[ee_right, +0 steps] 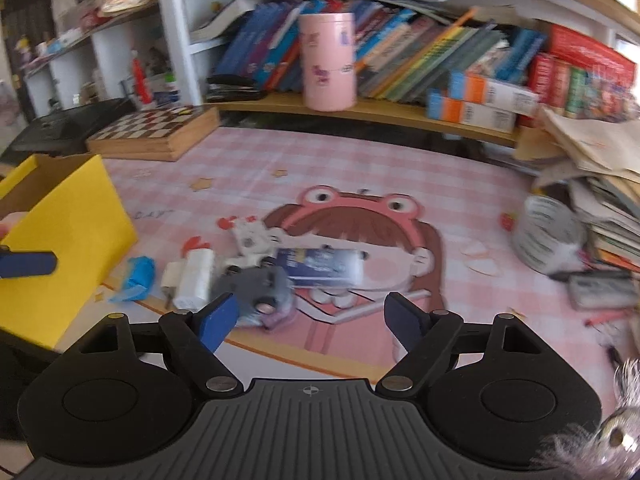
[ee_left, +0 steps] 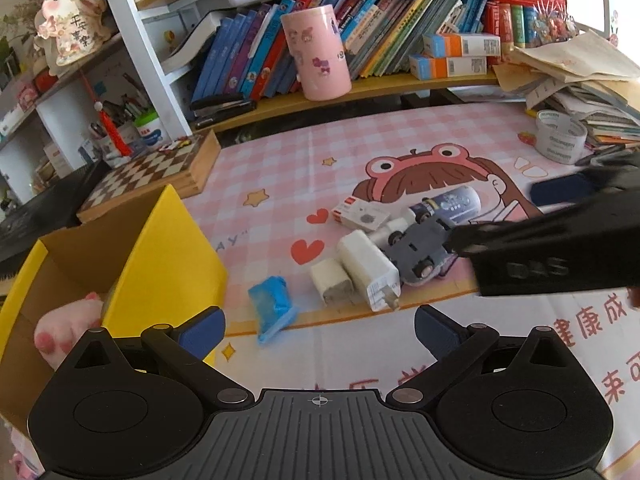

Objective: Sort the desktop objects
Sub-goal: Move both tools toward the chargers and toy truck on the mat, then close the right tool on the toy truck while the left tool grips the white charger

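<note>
Fingers [ee_left: 320,326] [ee_right: 314,318] wide apart, both empty

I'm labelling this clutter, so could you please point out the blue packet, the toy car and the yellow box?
blue packet [ee_left: 269,307]: left wrist view, middle of its crumpled wrapper.
toy car [ee_left: 416,250]: left wrist view, grey underside between the wheels.
yellow box [ee_left: 168,256]: left wrist view, outer yellow side wall.

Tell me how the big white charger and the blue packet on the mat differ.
The white charger is a rigid block with metal prongs; the blue packet is soft and crinkled. The charger lies in the clutter against the toy car; the packet lies apart, nearer the yellow box. Both rest on the mat, ungripped.
</note>
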`<state>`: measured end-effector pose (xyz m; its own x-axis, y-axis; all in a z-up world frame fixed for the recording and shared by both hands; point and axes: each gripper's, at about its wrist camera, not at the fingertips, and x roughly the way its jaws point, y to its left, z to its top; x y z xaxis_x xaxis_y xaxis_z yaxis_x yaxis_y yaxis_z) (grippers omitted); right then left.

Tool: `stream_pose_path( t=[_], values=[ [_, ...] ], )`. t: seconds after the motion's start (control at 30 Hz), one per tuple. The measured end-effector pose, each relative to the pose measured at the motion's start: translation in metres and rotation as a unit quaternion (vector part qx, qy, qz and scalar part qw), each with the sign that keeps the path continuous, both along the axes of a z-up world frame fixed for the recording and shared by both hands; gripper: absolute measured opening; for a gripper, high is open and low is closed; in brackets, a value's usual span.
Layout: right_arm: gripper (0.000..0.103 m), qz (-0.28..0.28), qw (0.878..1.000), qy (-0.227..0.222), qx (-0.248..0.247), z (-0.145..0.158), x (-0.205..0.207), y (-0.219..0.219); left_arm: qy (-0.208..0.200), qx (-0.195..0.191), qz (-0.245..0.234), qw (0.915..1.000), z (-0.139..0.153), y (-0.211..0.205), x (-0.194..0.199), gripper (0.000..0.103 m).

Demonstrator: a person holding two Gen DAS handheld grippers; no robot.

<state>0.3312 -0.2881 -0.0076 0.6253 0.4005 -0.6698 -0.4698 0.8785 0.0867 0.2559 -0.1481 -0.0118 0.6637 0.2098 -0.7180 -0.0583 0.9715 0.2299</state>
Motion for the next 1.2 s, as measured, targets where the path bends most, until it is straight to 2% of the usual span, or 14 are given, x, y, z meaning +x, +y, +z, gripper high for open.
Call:
stream_pose_path(
  t=[0.17, 0.23, 0.43, 0.53, 0.6, 0.8, 0.97, 1.03, 1.07, 1.17, 1.2],
  values=[
    [0.078, 0.037, 0.999, 0.011, -0.011, -0.011, 0.015, 0.025, 0.007, -0.005, 0.006, 0.9999, -0.003, -0.002, -0.010, 0.102],
    [0.072, 0.044, 0.999, 0.018, -0.025, -0.017, 0.022, 0.033, 0.010, -0.007, 0.011, 0.9999, -0.004, -0.001, -0.013, 0.102],
    [0.071, 0.073, 0.996, 0.025, -0.044, -0.032, 0.033, 0.053, 0.011, -0.008, 0.022, 0.9997, -0.005, 0.000, -0.014, 0.102],
    [0.061, 0.074, 0.995, 0.047, -0.041, -0.040, 0.040, 0.055, 0.010, -0.008, 0.023, 0.9996, -0.005, 0.001, -0.012, 0.102],
    [0.044, 0.074, 0.994, 0.071, -0.040, -0.046, 0.042, 0.053, 0.009, -0.007, 0.023, 0.9997, -0.006, 0.001, -0.009, 0.102],
    [0.043, 0.058, 0.995, 0.072, -0.032, -0.041, 0.035, 0.027, 0.004, -0.024, 0.018, 0.9995, -0.010, 0.003, 0.005, 0.096],
    [0.043, 0.021, 0.997, 0.060, -0.033, -0.035, 0.030, -0.004, -0.004, -0.037, 0.017, 0.9992, -0.015, 0.001, 0.024, 0.069],
    [0.043, 0.009, 0.997, 0.063, -0.034, -0.037, 0.028, -0.014, -0.007, -0.049, 0.015, 0.9987, -0.017, 0.000, 0.034, 0.064],
    [0.043, 0.003, 0.997, 0.063, -0.034, -0.037, 0.026, -0.018, -0.007, -0.052, 0.012, 0.9985, -0.019, -0.001, 0.038, 0.057],
    [0.043, -0.006, 0.997, 0.063, -0.035, -0.041, 0.021, -0.024, 0.009, -0.050, -0.004, 0.9987, -0.030, -0.006, 0.053, 0.041],
    [0.043, -0.007, 0.997, 0.063, -0.033, -0.042, 0.020, -0.026, 0.015, -0.046, -0.009, 0.9988, -0.034, -0.008, 0.057, 0.040]
  ],
)
